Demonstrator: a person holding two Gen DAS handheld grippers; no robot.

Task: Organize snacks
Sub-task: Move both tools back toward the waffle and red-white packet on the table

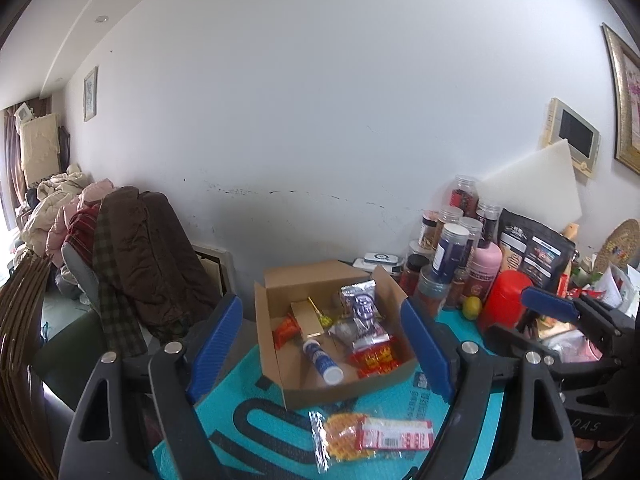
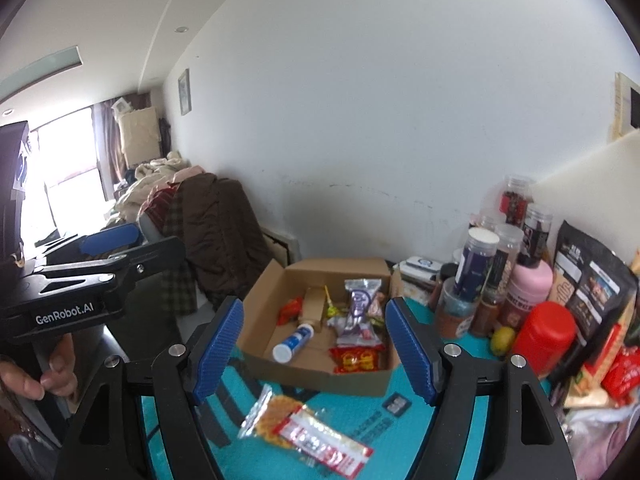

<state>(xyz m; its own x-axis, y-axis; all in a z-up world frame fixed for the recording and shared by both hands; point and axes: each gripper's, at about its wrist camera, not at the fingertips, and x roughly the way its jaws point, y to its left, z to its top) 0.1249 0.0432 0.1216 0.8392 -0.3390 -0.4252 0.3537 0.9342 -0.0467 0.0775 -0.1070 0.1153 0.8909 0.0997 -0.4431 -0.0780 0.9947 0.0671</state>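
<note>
Teal mat [image 2: 404, 432] holds one loose snack packet [image 2: 308, 426] (light, crinkly, slippery film); better pinch its sealed edge. Left gripper [image 1: 322, 346] and right gripper [image 2: 316, 350] both gape, empty.

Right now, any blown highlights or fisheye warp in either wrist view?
Left wrist view: even light, strong barrel bend at the edges, cardboard box sharp at centre. Right wrist view: window blown out at left, black corners, snack packet slightly soft, wrapper glinting.
</note>
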